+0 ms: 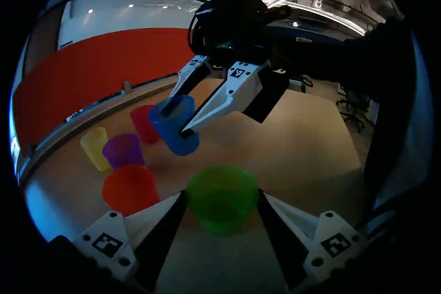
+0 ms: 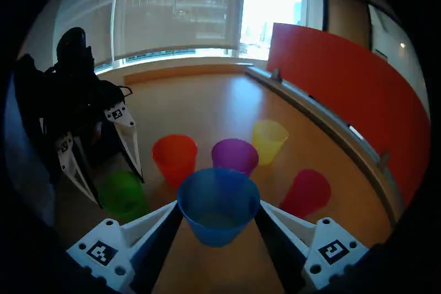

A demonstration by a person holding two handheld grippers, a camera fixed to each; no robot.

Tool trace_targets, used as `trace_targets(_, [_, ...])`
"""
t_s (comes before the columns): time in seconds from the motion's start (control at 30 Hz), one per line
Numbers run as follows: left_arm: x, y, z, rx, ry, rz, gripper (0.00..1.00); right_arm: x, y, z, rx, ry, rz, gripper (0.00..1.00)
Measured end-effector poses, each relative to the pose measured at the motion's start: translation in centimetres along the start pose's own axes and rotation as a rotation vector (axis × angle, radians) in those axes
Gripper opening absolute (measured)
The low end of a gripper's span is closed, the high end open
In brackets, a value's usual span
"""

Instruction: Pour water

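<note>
My left gripper (image 1: 220, 197) is clenched on a translucent green plastic cup (image 1: 221, 214), one finger pressing each side of its wall. The cup is upright and low over the pale wooden desk (image 1: 297, 139); I cannot tell whether its base touches. My right gripper (image 2: 218, 206) grasps a blue plastic cup (image 2: 218, 222) the same way. In the left gripper view that blue cup hangs in the air, tilted, above and beyond the green one and apart from it. Something pale lies at the blue cup's bottom; I cannot tell whether it is water. Four more cups stand on the desk. An orange-red plastic cup (image 2: 175, 157) and a purple plastic cup (image 2: 235, 156) are near each other, and a yellow plastic cup (image 2: 269, 139) is just behind the purple one. A crimson plastic cup (image 2: 306, 192) stands off to the side, nearer a red wall panel (image 2: 353, 90).
</note>
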State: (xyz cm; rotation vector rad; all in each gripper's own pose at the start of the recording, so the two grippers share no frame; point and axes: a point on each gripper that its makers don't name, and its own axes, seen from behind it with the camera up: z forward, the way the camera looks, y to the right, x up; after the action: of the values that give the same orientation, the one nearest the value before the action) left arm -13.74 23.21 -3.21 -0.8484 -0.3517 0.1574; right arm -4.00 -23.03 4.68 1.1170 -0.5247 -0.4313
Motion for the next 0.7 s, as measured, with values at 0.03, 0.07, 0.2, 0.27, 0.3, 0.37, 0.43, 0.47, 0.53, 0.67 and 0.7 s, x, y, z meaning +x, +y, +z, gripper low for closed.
trace_targets(0.03, [0.0, 0.0, 0.0, -0.001, 0.001, 0.002, 0.89, -0.1, -0.1, 0.1, 0.001, -0.001, -0.002, 0.91])
trace_targets(0.07, [0.0, 0.1, 0.0, -0.001, 0.002, 0.005, 0.89, -0.1, -0.1, 0.3, 0.002, -0.003, -0.004, 0.91])
trace_targets(0.2, [0.0, 0.1, -0.1, -0.002, 0.004, 0.003, 0.9, -0.3, -0.4, 0.8, 0.006, -0.008, -0.01, 0.91])
trace_targets(0.27, [0.0, 0.1, -0.1, -0.004, 0.005, -0.006, 0.9, -0.4, -0.6, 1.1, 0.007, -0.009, -0.012, 0.91])
trace_targets(0.3, [0.0, 0.1, -0.1, -0.005, 0.004, -0.013, 0.9, -0.5, -0.7, 1.2, 0.007, -0.01, -0.012, 0.91])
trace_targets(0.37, [-0.1, 0.0, -0.1, -0.008, 0.001, -0.027, 0.9, -0.6, -0.8, 1.5, 0.009, -0.012, -0.014, 0.91])
trace_targets(0.43, [-0.2, -0.1, -0.1, -0.008, -0.001, -0.039, 0.91, -0.8, -0.9, 1.7, 0.01, -0.013, -0.014, 0.91])
trace_targets(0.47, [-0.3, -0.1, -0.1, -0.008, -0.001, -0.044, 0.92, -0.8, -0.9, 1.9, 0.01, -0.013, -0.014, 0.91])
trace_targets(0.53, [-0.4, -0.3, -0.2, -0.004, -0.004, -0.049, 0.98, -0.9, -1.1, 2.2, 0.013, -0.012, -0.013, 0.91])
trace_targets(0.67, [-0.7, -0.5, -0.5, 0.003, -0.015, -0.051, 0.99, -1.1, -1.4, 2.7, 0.02, -0.007, -0.005, 0.91])
trace_targets(0.7, [-0.9, -0.5, -0.5, 0.004, -0.018, -0.051, 0.99, -1.1, -1.4, 2.9, 0.021, -0.006, -0.003, 0.91])
